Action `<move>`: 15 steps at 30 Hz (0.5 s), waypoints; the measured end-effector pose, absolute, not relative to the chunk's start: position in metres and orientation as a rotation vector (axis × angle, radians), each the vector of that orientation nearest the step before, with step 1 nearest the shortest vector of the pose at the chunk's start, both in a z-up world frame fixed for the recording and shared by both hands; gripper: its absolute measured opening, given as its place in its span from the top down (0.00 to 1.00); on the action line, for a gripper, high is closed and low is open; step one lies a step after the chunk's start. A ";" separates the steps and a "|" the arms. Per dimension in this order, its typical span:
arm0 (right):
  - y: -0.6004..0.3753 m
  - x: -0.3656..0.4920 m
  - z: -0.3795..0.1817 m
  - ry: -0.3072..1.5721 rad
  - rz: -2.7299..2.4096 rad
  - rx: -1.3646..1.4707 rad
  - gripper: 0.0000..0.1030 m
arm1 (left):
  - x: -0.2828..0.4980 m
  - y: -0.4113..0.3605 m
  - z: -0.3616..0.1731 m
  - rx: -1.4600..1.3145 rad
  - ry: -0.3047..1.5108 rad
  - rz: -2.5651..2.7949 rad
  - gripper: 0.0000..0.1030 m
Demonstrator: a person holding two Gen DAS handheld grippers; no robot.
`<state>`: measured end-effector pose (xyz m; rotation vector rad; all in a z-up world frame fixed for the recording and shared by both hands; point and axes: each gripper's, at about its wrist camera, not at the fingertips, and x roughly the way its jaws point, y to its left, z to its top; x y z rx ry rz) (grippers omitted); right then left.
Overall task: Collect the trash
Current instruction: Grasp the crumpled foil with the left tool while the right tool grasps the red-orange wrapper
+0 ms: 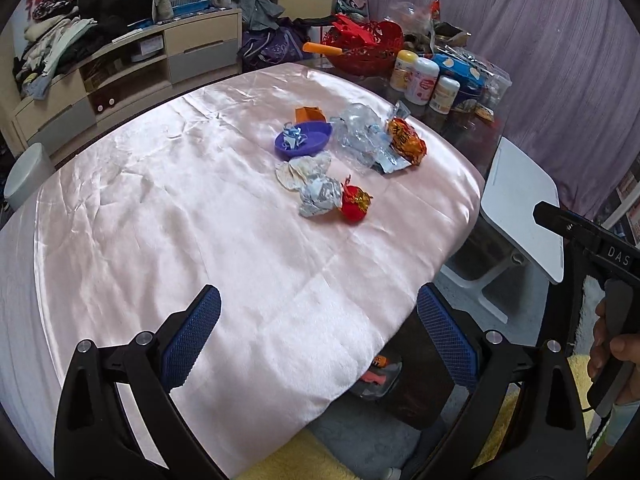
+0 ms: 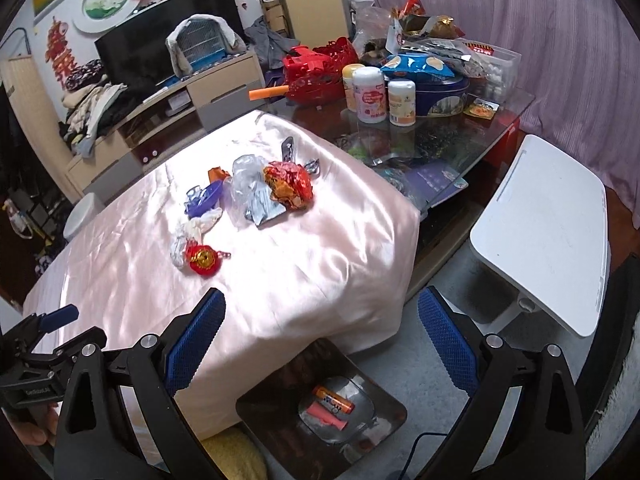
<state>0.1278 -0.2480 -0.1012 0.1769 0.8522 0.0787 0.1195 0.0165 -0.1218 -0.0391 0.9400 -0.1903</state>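
Note:
A pile of trash lies on the pink satin cloth [image 1: 200, 220] toward its far side. It holds a purple bowl [image 1: 304, 142] with paper scraps, a crushed clear bottle [image 1: 360, 128], an orange-red foil wrapper [image 1: 406, 140], white tissue [image 1: 304, 168], a silver wrapper [image 1: 320, 198] and a red ornament ball [image 1: 354, 206]. My left gripper [image 1: 320, 324] hangs open above the cloth's near edge, with nothing between its pads. My right gripper [image 2: 322, 332] is open too, over the cloth's corner. Below it a dark bin [image 2: 384, 400] on the floor holds an orange cylinder [image 2: 334, 398] and a pink piece [image 2: 326, 416].
Jars [image 2: 370, 94], snack bags and a red basket [image 2: 316, 76] crowd the glass table behind the cloth. A white folding table [image 2: 552, 232] stands at the right. A hand [image 1: 612, 344] holds the right gripper [image 1: 544, 214] at the right edge. A white stool [image 1: 28, 176] sits far left.

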 end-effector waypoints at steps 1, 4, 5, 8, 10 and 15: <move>-0.248 0.137 -0.101 0.853 0.086 0.182 0.06 | 0.126 0.018 -0.122 -0.040 0.940 -0.185 0.09; -0.247 0.165 -0.104 0.857 0.103 0.192 0.06 | 0.146 0.016 -0.127 -0.030 0.947 -0.170 0.16; -0.246 0.175 -0.106 0.859 0.108 0.195 0.06 | 0.154 0.015 -0.131 -0.029 0.954 -0.170 0.18; -0.243 0.202 -0.112 0.869 0.121 0.207 0.06 | 0.178 0.012 -0.143 -0.040 0.988 -0.173 0.27; -0.240 0.216 -0.118 0.875 0.140 0.219 0.12 | 0.193 0.008 -0.153 -0.061 1.013 -0.182 0.32; -0.231 0.257 -0.134 0.900 0.176 0.247 0.29 | 0.224 0.009 -0.162 -0.106 1.026 -0.168 0.38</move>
